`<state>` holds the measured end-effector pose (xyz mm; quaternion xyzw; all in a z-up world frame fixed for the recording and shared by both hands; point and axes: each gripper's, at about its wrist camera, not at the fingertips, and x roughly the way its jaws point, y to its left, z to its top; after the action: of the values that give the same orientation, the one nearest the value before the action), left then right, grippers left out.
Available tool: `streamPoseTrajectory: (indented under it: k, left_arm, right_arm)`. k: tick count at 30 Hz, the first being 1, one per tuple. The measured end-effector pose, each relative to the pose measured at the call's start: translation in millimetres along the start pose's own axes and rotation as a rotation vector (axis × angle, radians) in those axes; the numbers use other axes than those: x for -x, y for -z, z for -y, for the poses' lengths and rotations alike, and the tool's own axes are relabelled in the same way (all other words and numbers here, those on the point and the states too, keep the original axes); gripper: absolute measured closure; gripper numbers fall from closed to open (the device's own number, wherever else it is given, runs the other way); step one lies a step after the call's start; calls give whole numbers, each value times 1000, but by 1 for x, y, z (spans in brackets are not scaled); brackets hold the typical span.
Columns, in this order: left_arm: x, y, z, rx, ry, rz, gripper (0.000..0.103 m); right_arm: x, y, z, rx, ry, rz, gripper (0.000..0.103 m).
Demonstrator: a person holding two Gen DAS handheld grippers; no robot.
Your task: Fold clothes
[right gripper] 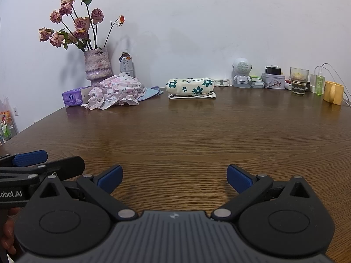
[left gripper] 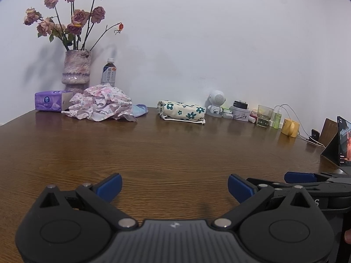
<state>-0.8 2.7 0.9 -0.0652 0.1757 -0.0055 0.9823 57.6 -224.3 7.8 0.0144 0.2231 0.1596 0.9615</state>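
A crumpled pink floral garment (left gripper: 101, 103) (right gripper: 116, 93) lies in a heap at the far left of the brown wooden table (left gripper: 175, 149) (right gripper: 186, 135), with a light blue cloth (left gripper: 139, 109) (right gripper: 151, 93) tucked against its right side. My left gripper (left gripper: 174, 187) stands open near the table's front edge, nothing between its blue pads. My right gripper (right gripper: 174, 178) is open too, just to the right of the left one, and holds nothing. Both are far from the clothes.
Along the wall stand a vase of dried roses (left gripper: 75, 70), a drink bottle (left gripper: 108, 72), a purple tissue pack (left gripper: 49, 103), a flower-print pouch (left gripper: 182, 109), a small white robot figure (left gripper: 216, 104), a glass (left gripper: 264, 116), a yellow mug (left gripper: 290, 127) and a propped tablet (left gripper: 342, 142).
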Motion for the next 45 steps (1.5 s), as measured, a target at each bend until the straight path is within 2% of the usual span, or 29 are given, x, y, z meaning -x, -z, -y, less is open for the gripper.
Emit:
streamPoseTrajectory:
  k: [45]
  left_arm:
    - [-1, -1, -6, 51, -2, -20, 0]
  right_arm:
    - [0, 1, -2, 4, 9, 0, 0]
